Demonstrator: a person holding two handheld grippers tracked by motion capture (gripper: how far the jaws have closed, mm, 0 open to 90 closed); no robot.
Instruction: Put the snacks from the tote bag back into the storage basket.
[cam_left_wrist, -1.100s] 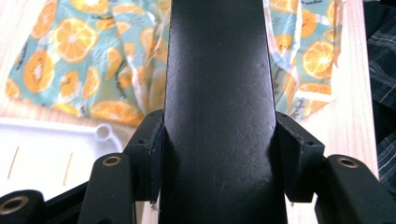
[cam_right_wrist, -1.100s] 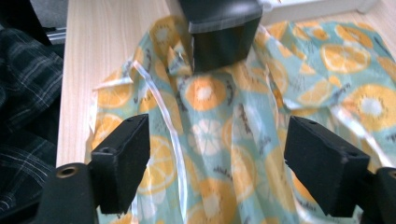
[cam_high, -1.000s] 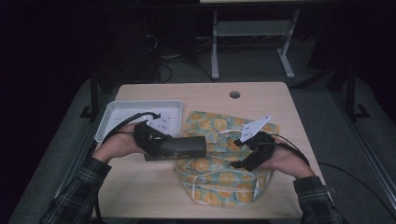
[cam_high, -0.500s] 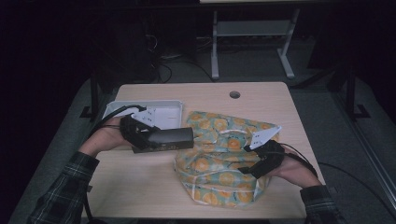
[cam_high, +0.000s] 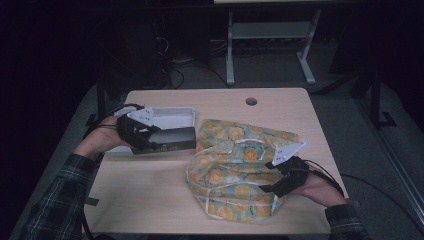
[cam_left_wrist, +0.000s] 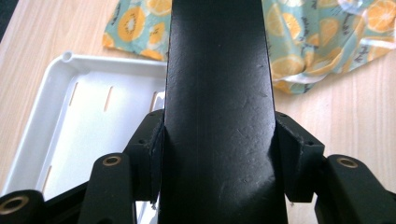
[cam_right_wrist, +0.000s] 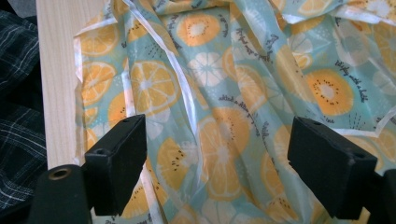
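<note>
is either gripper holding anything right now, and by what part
The left gripper is shut on a long black box, clamped across its near end, above the white tray. The right gripper is open over the fruit-print bag and holds nothing.

We see a dark box (cam_left_wrist: 217, 107) of matt black plastic, finely scuffed, clamped between the black plastic jaws of the left gripper (cam_left_wrist: 217, 154). The tray (cam_left_wrist: 60, 121) looks like smooth white plastic with a soft sheen. The bag (cam_right_wrist: 243, 107) is thin glossy film, crinkled, printed with citrus slices. The table (cam_high: 150, 185) shows pale wood grain, matt.
</note>
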